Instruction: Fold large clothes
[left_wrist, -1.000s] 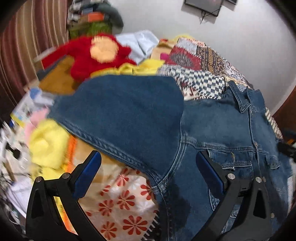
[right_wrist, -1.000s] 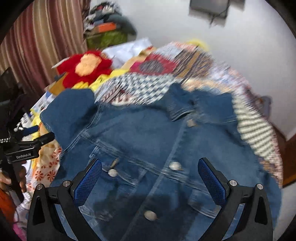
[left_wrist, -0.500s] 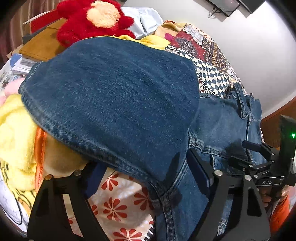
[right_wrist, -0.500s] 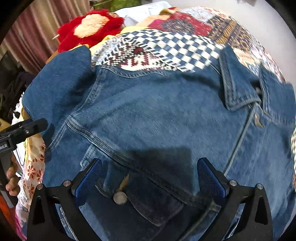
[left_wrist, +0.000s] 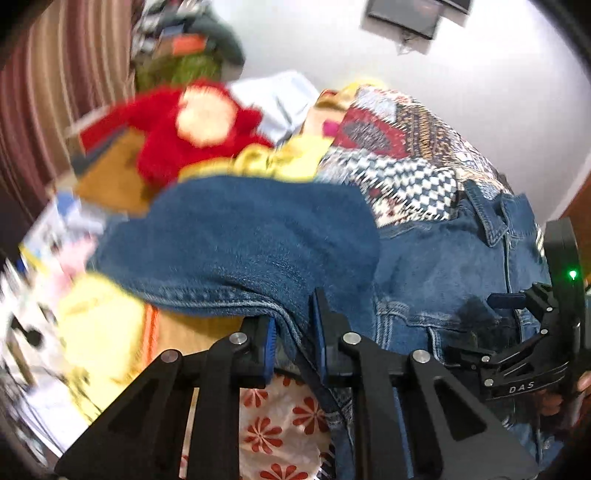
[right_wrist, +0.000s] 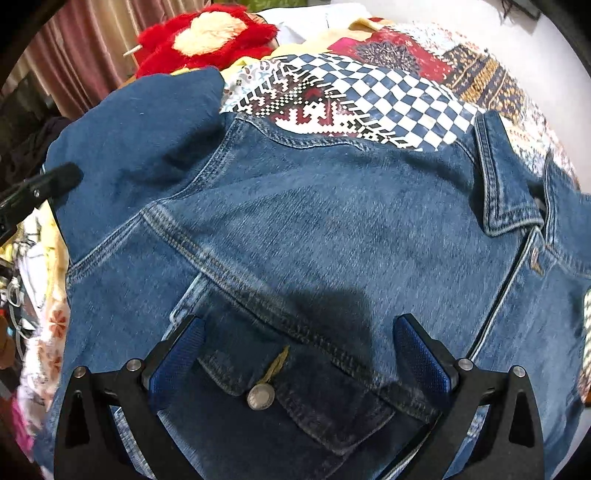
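A blue denim jacket (right_wrist: 314, 229) lies front up on a patchwork bedspread (right_wrist: 369, 96), collar at the right. My left gripper (left_wrist: 293, 332) is shut on the jacket's sleeve (left_wrist: 236, 240), pinching its seamed lower edge near the armpit. My right gripper (right_wrist: 295, 350) is open, its jaws straddling the buttoned chest pocket (right_wrist: 295, 398) just above the cloth, holding nothing. The right gripper also shows at the right edge of the left wrist view (left_wrist: 517, 332). The left gripper's tip shows at the left edge of the right wrist view (right_wrist: 37, 192).
A red plush toy (left_wrist: 199, 122) and yellow cloth (left_wrist: 280, 162) lie beyond the sleeve. A floral sheet (left_wrist: 280, 424) and more yellow fabric (left_wrist: 96, 332) lie at the near left. Striped curtains (left_wrist: 44, 92) stand at the left, a white wall (left_wrist: 480, 92) behind.
My left gripper has closed on the sleeve's edge and the view has pulled back and up. My right gripper has stayed open, moving lower over the chest pocket.
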